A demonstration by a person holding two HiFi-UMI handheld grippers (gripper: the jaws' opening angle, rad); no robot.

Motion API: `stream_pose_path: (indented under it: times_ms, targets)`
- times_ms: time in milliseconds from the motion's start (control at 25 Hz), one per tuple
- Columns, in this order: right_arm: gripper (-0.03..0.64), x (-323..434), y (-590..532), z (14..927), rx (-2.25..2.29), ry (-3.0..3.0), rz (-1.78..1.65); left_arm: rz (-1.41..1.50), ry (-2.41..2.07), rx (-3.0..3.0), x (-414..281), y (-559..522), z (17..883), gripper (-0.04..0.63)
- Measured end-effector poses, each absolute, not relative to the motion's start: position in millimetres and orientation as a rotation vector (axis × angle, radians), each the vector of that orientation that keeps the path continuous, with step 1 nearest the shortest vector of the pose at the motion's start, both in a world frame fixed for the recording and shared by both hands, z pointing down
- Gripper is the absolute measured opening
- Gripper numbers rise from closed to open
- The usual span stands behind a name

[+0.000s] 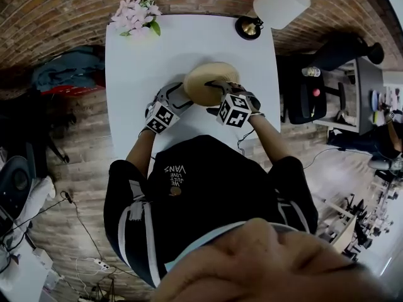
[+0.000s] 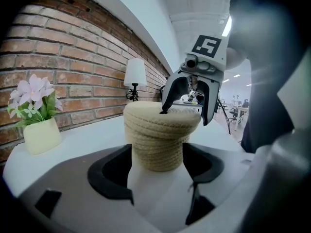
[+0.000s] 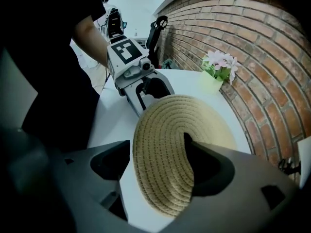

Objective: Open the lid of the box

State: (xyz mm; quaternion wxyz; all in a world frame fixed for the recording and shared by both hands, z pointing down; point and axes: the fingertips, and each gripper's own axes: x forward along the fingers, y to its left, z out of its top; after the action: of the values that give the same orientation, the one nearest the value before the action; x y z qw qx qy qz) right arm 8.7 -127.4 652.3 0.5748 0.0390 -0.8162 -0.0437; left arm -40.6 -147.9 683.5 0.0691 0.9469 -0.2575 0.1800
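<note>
The head view is looking steeply down at the white bench [image 1: 189, 43]. Both gripper views are closely facing the beige woven rope box [image 2: 155, 140] from opposite sides.

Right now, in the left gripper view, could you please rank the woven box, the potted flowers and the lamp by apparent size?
Largest: woven box.
Then: potted flowers.
Smallest: lamp, which stands farther back, so looks small.

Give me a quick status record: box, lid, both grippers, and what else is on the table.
box: woven rope, upright on white table
lid: on the box, closed
left gripper: open, jaws flanking the box body
right gripper: open, above lid, one jaw tip over lid top, other beyond its rim
also on table: potted flowers, lamp, at the far edge
</note>
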Motion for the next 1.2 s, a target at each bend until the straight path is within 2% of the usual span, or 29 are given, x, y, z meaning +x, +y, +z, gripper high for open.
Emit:
stream_pose_path:
  times_ms: [1200]
  targets:
    - [0.348, 1.6, -131.0, 675.2, 0.014, -1.749, -0.121, 0.598, -0.794, 2.838, -34.9, -152.5, 690.5, 0.333]
